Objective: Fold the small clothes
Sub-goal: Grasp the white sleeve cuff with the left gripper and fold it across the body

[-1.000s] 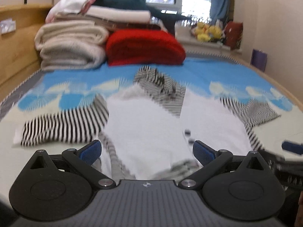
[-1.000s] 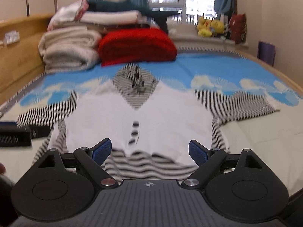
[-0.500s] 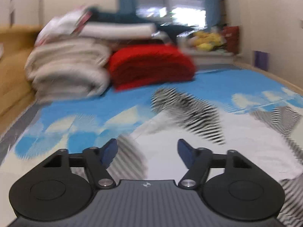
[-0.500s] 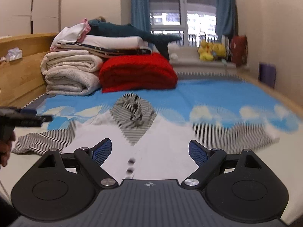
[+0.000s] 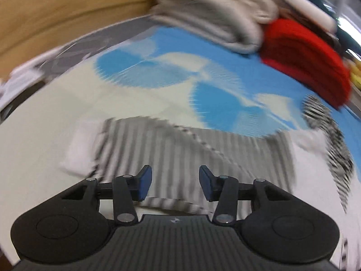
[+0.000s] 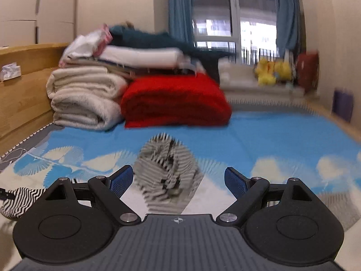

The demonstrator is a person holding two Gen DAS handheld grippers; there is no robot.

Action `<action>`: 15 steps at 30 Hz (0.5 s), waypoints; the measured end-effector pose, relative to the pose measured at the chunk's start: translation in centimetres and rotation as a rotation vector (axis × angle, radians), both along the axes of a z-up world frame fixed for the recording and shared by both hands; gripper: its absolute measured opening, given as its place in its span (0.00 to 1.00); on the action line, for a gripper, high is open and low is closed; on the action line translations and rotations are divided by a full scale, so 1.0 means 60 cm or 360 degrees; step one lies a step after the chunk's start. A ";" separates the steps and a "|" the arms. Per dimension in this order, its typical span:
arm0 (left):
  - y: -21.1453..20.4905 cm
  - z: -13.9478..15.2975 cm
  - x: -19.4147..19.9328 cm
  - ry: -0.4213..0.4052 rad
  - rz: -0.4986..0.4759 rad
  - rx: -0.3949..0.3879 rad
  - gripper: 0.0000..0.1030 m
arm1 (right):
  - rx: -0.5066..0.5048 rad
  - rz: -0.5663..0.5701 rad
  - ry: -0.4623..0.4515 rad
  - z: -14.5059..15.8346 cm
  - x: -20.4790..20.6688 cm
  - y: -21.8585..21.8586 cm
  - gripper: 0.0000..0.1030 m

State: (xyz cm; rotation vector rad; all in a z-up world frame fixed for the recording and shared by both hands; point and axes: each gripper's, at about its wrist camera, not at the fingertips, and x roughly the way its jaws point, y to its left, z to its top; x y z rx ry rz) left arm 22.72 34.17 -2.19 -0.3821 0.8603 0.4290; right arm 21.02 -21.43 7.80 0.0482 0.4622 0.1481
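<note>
I had the left tongs [image 5: 172, 186] open, nothing between the blue pads [image 5: 144, 186], poised low over the striped sleeve [image 5: 180, 149] of the little top, with its white cuff [image 5: 79, 151] off to the left. That view was badly smeared, so I could not say whether the pads touched cloth.

The right tongs [image 6: 178, 181] gaped wider, empty too, pointed straight at the striped hood [image 6: 168, 169] lying just ahead. Far left in that view I caught the sleeve's end [image 6: 20, 197] bunched and lifted a little, apparently near the other tool, though I could not tell what held it.

The top lay spread on the bed [image 6: 259, 133], on its blue and white cover. By my reckoning folding had barely begun: no fold showed flat yet, so sleeves, hood and body all remained to turn in.

Beyond, the red blanket [image 6: 176, 101] sat against the cream blankets [image 6: 83, 99], more folded laundry [image 6: 140, 55] on top, then the window [image 6: 234, 18] with yellow toys [image 6: 270, 71] on the sill.
</note>
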 end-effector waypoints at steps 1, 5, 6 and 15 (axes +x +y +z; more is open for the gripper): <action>0.016 0.001 -0.007 0.0013 0.0068 -0.0018 0.55 | 0.0020 -0.0016 0.0068 -0.011 0.013 0.004 0.82; 0.099 -0.013 -0.028 0.0059 0.0412 -0.0222 0.58 | -0.0029 0.0034 0.0041 -0.016 0.034 0.031 0.72; 0.117 -0.020 -0.034 0.0078 0.0508 -0.0280 0.60 | -0.0076 0.0044 0.0027 -0.017 0.035 0.039 0.64; 0.153 -0.041 -0.056 0.0152 0.0709 -0.0383 0.51 | -0.0101 0.0083 0.0084 -0.027 0.050 0.052 0.39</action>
